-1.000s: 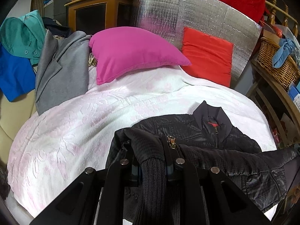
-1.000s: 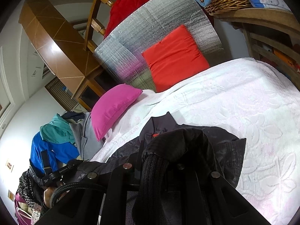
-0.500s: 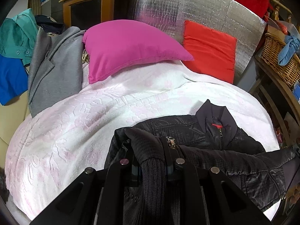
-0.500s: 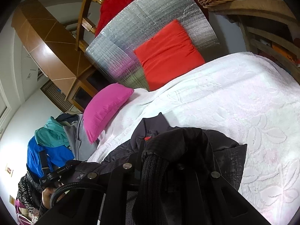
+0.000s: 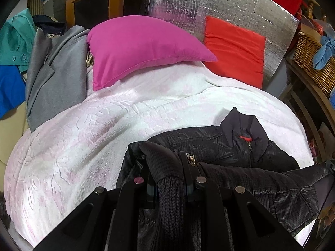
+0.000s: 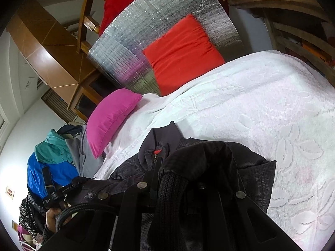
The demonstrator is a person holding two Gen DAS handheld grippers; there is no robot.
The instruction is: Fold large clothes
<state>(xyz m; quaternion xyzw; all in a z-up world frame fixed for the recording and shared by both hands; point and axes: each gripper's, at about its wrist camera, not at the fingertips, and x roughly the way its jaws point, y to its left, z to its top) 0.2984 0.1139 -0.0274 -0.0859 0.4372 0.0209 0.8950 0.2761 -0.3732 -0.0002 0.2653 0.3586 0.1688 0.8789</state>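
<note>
- The left gripper [image 5: 169,179] has its jaws clenched on a ribbed knit edge of the black jacket [image 5: 211,144], beside the zipper end; the cloth bunches between the jaws and hangs over them.
- The right gripper [image 6: 173,179] is also clenched on the jacket [image 6: 247,167], on a similar ribbed knit edge, with a fold of the shiny cloth heaped above the jaws.
- The edge of the jacket between the two grips is raised and stretched from one gripper to the other, so the garment is partly lifted by both.
- Beyond the jaws the upper part of the jacket lies flat on the white bedspread [image 5: 83,146], with the collar [image 5: 245,123] pointing to the pink pillow [image 5: 142,48] and the red cushion [image 5: 234,48].
- In my judgement the step in hand is the fold of the bottom part up over the chest toward the collar.
- The next move probably calls for carrying both grips forward at the same level, laying the hem near the collar, and only then releasing, so that the fold stays straight.
- A pile of other clothes [image 5: 54,73] waits at the left side of the bed.
</note>
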